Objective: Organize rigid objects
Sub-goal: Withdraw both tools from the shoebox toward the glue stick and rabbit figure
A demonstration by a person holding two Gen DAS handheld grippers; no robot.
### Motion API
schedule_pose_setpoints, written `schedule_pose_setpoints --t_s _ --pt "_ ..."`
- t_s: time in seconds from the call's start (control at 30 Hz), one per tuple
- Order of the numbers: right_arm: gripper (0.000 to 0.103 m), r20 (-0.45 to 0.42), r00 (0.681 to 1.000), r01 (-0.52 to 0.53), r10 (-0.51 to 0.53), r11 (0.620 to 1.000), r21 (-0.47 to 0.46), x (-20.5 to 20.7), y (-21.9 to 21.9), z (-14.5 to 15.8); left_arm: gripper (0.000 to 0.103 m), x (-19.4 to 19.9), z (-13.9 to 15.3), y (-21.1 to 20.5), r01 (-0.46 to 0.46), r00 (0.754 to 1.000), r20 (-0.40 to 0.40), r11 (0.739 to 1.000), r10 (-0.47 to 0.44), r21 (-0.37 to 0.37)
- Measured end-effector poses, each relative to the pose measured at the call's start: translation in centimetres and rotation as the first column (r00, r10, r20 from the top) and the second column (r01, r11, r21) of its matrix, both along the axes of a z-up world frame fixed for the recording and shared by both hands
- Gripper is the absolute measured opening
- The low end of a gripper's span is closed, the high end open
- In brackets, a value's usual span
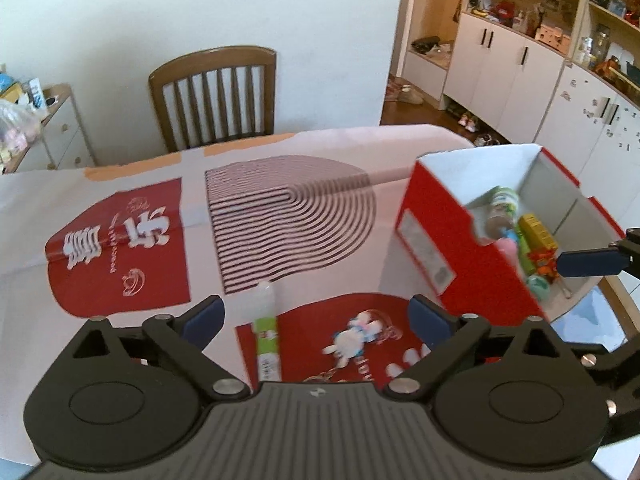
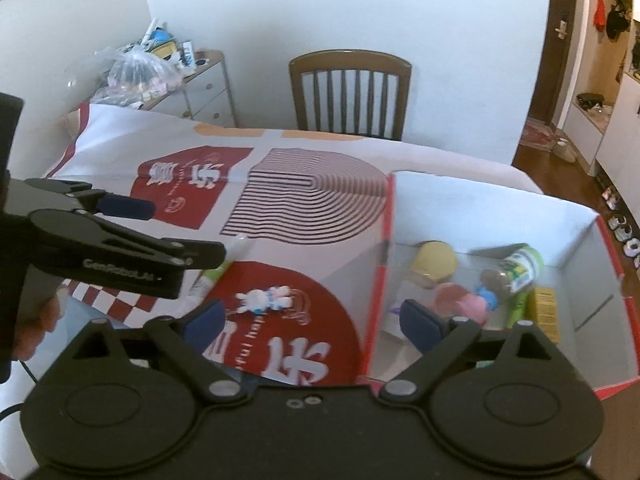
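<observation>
Progress looks well past halfway, I judge: the box (image 2: 580, 232) already holds a jar (image 2: 520, 270), a yellow carton (image 2: 546, 306) and small toys. Left to gather: a tube (image 1: 266, 332) between the left tongs' (image 1: 316, 318) tips and a bunny charm (image 1: 354, 336) beside it (both on the cloth). Left tongs and right tongs (image 2: 316, 320) gape wide, empty. The worktop (image 1: 120, 184) wears a red-and-white printed cloth; a chair (image 1: 216, 92) and cupboards (image 1: 520, 64) stand beyond.
</observation>
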State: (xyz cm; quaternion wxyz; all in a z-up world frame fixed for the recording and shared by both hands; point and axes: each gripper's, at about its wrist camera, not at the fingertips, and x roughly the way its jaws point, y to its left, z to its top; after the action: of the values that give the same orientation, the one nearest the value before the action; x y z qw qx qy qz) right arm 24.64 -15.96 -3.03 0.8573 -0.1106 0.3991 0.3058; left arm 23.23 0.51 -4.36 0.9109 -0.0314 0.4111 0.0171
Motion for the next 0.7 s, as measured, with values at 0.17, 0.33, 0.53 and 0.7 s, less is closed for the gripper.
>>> schedule_pose_setpoints --t_s 0.17,0.33,0.53,0.7 --pt "0.094 -0.002 1.000 -0.029 0.029 0.999 -0.024 -0.4 2.4 -0.9 0.100 -0.3 -1.6 2.1 -0.016 1.000 -0.013 1.000 0.016 -0.015" --pt "0.094 -0.027 0.999 -0.043 0.042 0.998 -0.051 -0.2 4.6 -2.5 0.100 -0.1 -3.3 3.6 -0.031 0.999 -0.041 0.999 0.030 -0.014" --pt "0.094 -0.063 0.997 -0.050 0.045 0.996 -0.079 0.2 6.7 -4.4 0.100 0.7 -5.6 5.0 -0.060 0.994 -0.090 0.998 0.057 -0.025" --pt "0.094 -0.087 0.996 -0.038 0.028 0.993 -0.113 1.2 7.6 -6.3 0.100 1.3 -7.0 5.5 -0.066 0.993 -0.103 0.997 0.062 -0.035"
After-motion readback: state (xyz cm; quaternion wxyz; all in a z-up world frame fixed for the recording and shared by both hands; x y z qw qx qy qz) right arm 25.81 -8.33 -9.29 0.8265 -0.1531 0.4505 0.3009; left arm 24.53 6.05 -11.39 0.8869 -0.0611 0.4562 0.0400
